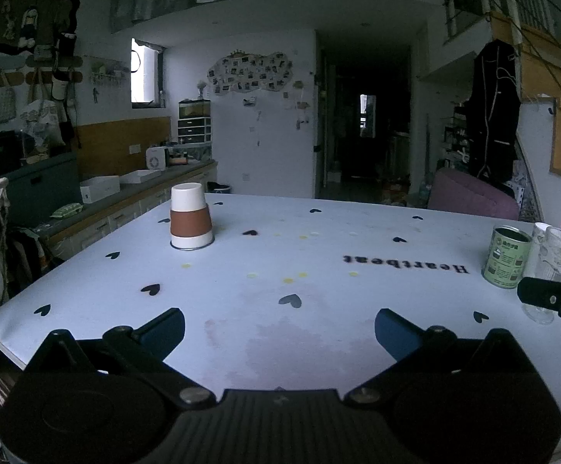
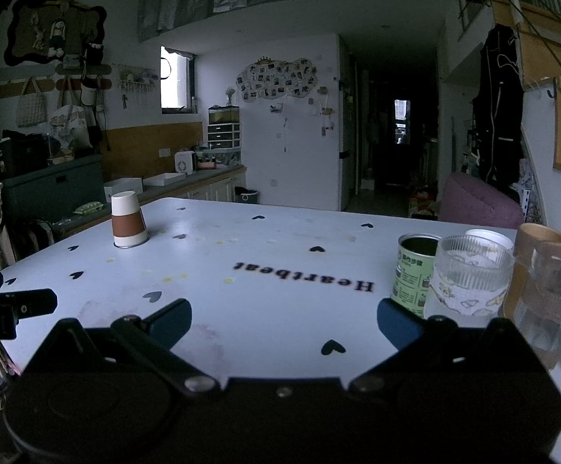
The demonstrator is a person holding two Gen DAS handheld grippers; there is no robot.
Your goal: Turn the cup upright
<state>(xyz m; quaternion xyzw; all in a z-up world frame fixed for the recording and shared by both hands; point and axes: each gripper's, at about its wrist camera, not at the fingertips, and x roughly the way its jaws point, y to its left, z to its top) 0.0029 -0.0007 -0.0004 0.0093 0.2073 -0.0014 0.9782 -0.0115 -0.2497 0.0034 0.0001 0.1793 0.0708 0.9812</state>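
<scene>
Left wrist view: the left claw (image 1: 279,328) sits low over the near edge of the pale surface (image 1: 319,332), its 2 blue-tipped fingers (image 1: 164,326) spread wide with nothing between them, so it is released. The cup (image 1: 191,215), white with a brown sleeve, stands upside down on its rim at about 11 o'clock from the claw, well apart from it and near the far left part of the surface. The word "Heartbeat" (image 1: 406,264) is printed on the cloth at about 1 o'clock, among scattered black hearts. A green tin (image 1: 506,257) stands at 2 o'clock near the right edge, with a clear ribbed glass (image 1: 555,266) just beside it. Part of the right claw (image 1: 551,301) enters at the right border, at about 3 o'clock; its state cannot be told from this view.

Right wrist view: the right claw (image 2: 284,323) also hangs low over the surface (image 2: 265,309), its fingers (image 2: 172,319) parted and gripping nothing. The cup (image 2: 128,219) is at about 10 o'clock, inverted, far off near the left far corner. The green tin (image 2: 415,274) stands at 2 o'clock, just beyond the right finger, touching or overlapped by the ribbed glass (image 2: 470,276). Beside these, a taller glass with a tan band (image 2: 543,294) stands at 3 o'clock. The left claw (image 2: 14,305) shows at the left border at 9 o'clock.
</scene>
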